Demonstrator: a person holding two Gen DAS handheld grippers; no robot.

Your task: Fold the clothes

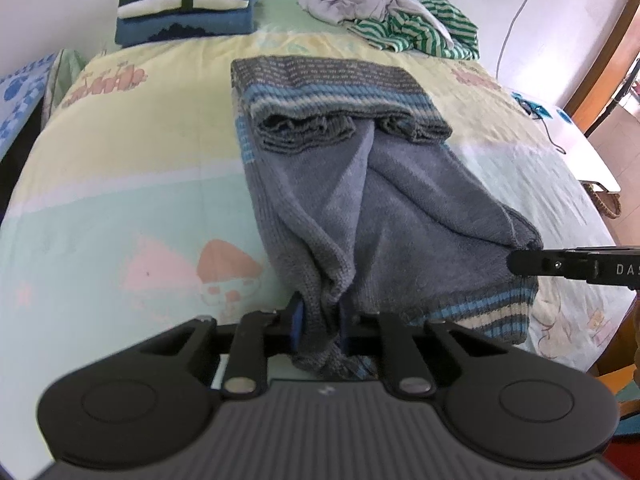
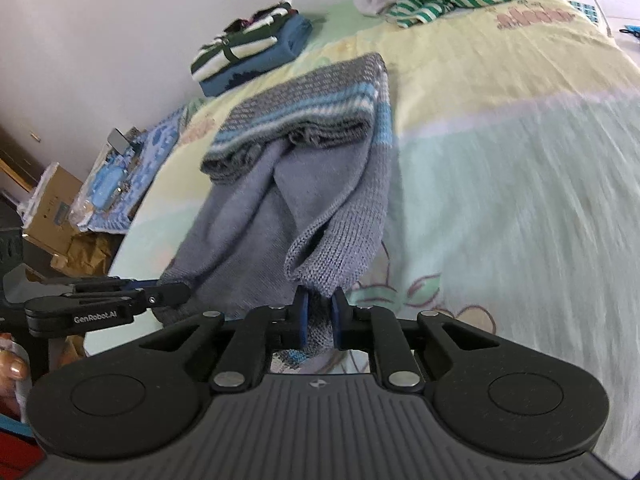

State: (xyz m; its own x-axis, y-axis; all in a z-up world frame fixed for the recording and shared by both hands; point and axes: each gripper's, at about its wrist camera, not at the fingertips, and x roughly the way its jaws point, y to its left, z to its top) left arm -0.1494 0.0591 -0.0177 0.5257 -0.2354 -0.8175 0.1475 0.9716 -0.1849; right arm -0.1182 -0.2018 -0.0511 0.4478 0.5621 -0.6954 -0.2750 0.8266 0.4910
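A grey-blue knit sweater (image 1: 384, 200) with blue and white striped bands lies partly folded on the bed, its far part doubled over. My left gripper (image 1: 320, 332) is shut on the sweater's near left edge, cloth bunched between the blue pads. In the right wrist view my right gripper (image 2: 319, 322) is shut on the sweater (image 2: 312, 200) at its near right corner. Each gripper shows in the other's view: the right gripper (image 1: 520, 262) at the sweater's right corner, the left gripper (image 2: 176, 294) at its left edge. The lifted near hem hangs between both grippers.
A stack of folded clothes (image 1: 186, 8) sits at the far left of the bed by the wall. A heap of unfolded clothes (image 1: 400, 16), grey and green-striped, lies at the far right. The patterned bedsheet (image 1: 132, 184) spreads to both sides. Cardboard boxes (image 2: 56, 208) stand beside the bed.
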